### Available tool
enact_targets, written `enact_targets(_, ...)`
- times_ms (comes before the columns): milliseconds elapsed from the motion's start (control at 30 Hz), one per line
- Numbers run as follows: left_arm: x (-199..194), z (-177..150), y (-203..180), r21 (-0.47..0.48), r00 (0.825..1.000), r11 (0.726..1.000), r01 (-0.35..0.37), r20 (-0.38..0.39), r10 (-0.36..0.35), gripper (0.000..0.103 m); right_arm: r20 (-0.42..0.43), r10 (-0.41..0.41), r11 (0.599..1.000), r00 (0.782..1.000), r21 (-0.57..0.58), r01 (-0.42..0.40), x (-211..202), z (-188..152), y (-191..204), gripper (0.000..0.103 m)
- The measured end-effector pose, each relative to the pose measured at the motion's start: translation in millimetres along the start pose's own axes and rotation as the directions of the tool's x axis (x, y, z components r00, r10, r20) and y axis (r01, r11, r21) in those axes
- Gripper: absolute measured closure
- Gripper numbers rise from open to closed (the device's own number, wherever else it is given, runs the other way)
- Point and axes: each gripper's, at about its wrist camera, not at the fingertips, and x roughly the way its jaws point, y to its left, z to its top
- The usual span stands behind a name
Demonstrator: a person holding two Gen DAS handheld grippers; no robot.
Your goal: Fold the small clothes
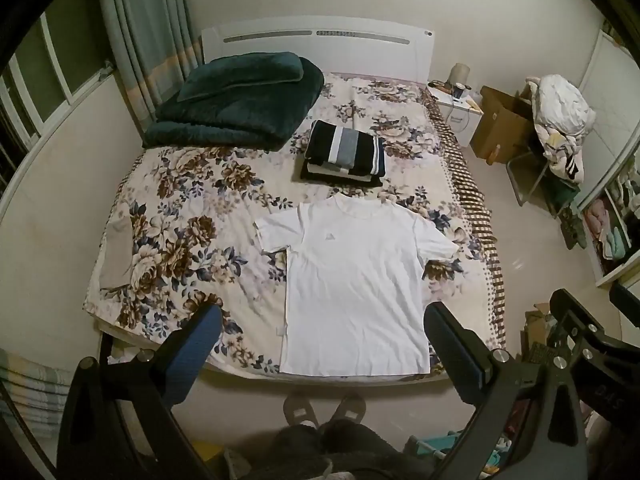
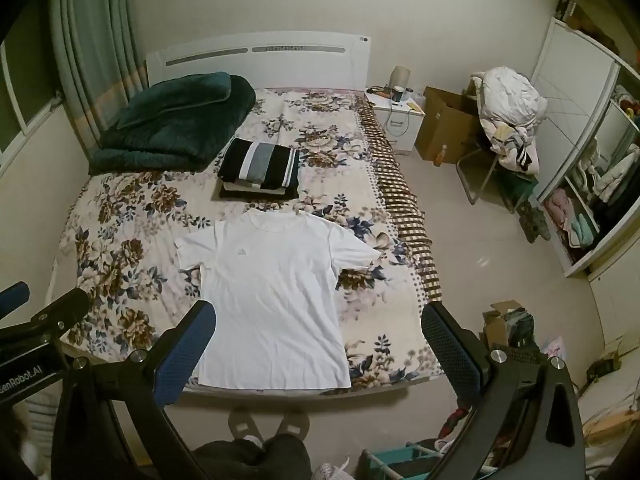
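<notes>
A white T-shirt lies flat and face up on the floral bed, collar toward the headboard and hem at the near edge; it also shows in the right wrist view. A stack of folded dark and striped clothes sits beyond the collar, also in the right wrist view. My left gripper is open and empty, held high above the near bed edge over the shirt's hem. My right gripper is open and empty, at a similar height beside it.
A folded dark green blanket lies at the head of the bed. A nightstand, a cardboard box and a chair piled with laundry stand to the right. A wardrobe is at the far right. Slippered feet stand at the bed's foot.
</notes>
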Motion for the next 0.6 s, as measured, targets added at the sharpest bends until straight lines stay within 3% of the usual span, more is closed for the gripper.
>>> enact_targets(600, -4.5, 11.2, -7.1, -0.002, 1.0, 1.0, 0.0, 0.011, 0.0, 0.0, 0.009, 0.007, 1.0, 1.0, 0.004, -0.007, -11.3, 5.3, -1.0, 0.0)
